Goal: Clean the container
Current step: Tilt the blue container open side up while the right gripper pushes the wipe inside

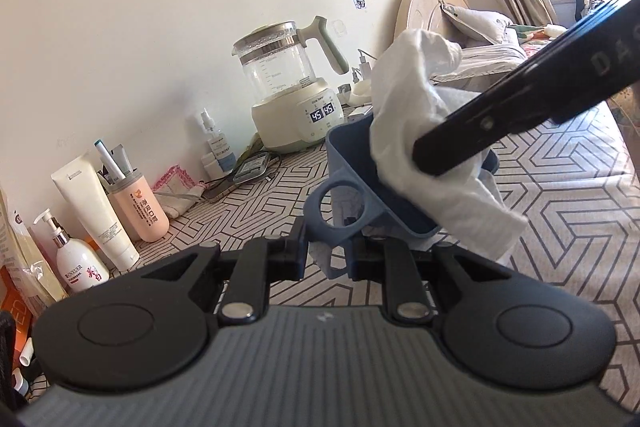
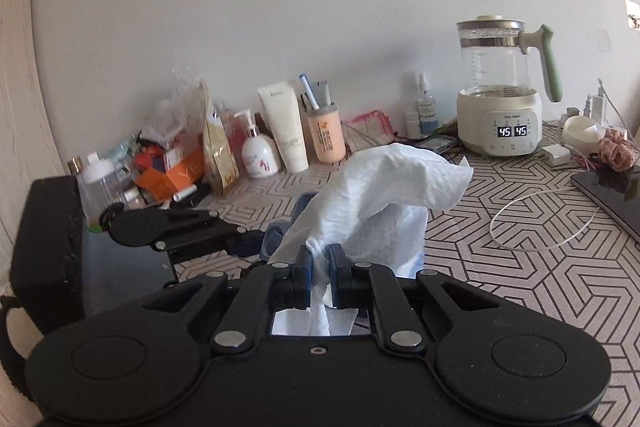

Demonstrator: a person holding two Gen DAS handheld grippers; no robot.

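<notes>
A blue plastic container (image 1: 346,151) with a ring-shaped handle hangs tilted above the patterned tabletop, and my left gripper (image 1: 330,259) is shut on its handle end. A crumpled white paper towel (image 1: 412,87) is draped over and into the container's mouth. My right gripper (image 1: 430,157) comes in from the right and presses the towel against the container's rim. In the right wrist view, my right gripper (image 2: 319,259) is shut on a bunched end of the towel (image 2: 384,195). The towel hides most of the container (image 2: 276,231). My left gripper (image 2: 248,243) reaches in from the left.
A glass kettle (image 1: 296,87) on a cream base stands by the wall. Lotion bottles and tubes (image 1: 100,223), a pink cup (image 1: 140,211) and a spray bottle (image 1: 216,143) line the wall. A laptop (image 2: 608,195) and a looped white cable (image 2: 520,223) lie to the right.
</notes>
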